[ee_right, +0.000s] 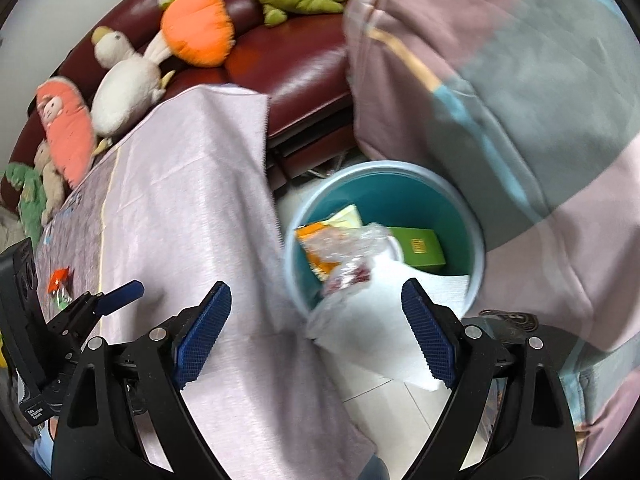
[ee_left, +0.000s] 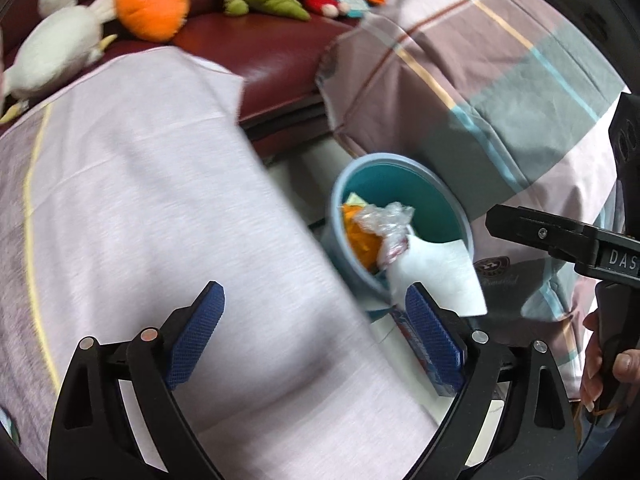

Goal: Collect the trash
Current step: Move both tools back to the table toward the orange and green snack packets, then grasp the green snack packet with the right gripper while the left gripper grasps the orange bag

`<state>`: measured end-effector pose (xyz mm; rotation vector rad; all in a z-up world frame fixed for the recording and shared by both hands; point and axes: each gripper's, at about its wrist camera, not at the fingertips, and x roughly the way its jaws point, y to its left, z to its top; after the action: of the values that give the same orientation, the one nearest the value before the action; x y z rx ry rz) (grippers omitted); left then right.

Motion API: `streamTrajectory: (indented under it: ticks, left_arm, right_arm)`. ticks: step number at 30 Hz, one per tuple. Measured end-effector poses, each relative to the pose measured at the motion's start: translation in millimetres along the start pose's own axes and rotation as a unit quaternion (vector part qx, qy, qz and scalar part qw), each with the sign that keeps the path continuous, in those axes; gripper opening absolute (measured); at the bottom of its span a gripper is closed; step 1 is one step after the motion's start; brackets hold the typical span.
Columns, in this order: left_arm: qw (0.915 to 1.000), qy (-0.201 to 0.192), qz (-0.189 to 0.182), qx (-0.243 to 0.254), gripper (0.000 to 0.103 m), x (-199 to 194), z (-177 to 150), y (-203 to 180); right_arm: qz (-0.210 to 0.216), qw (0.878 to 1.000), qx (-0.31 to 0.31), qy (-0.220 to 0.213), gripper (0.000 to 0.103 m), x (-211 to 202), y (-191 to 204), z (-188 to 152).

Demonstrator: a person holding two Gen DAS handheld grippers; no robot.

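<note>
A teal trash bin (ee_right: 460, 216) stands on the floor between a cloth-covered table and a plaid-covered seat; it also shows in the left wrist view (ee_left: 400, 184). In it lie an orange wrapper (ee_right: 316, 258), crumpled clear plastic (ee_right: 352, 240), a green box (ee_right: 420, 246) and a white tissue (ee_right: 372, 320) draped over the near rim. My right gripper (ee_right: 316, 324) is open and empty above the bin's near rim. My left gripper (ee_left: 316, 324) is open and empty over the table's edge, left of the bin. A small orange wrapper (ee_right: 58, 280) lies on the table.
The pale pink tablecloth (ee_left: 140, 200) covers the table at left. A dark red sofa (ee_right: 288, 64) behind holds several plush toys. The plaid cover (ee_right: 520, 100) hangs close on the right. White tiled floor (ee_right: 384, 408) shows below the bin.
</note>
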<state>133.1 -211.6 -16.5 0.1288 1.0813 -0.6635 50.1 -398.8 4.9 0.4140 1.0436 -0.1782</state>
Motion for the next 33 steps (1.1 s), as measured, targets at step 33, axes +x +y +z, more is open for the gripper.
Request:
streamTrajectory:
  ticks: [33]
  left_arm:
    - [0.9491,-0.104,0.133,-0.266,0.095,-194,-190,316]
  right_arm:
    - [0.078,0.951,-0.282,0.095,0.083,61,363,-72]
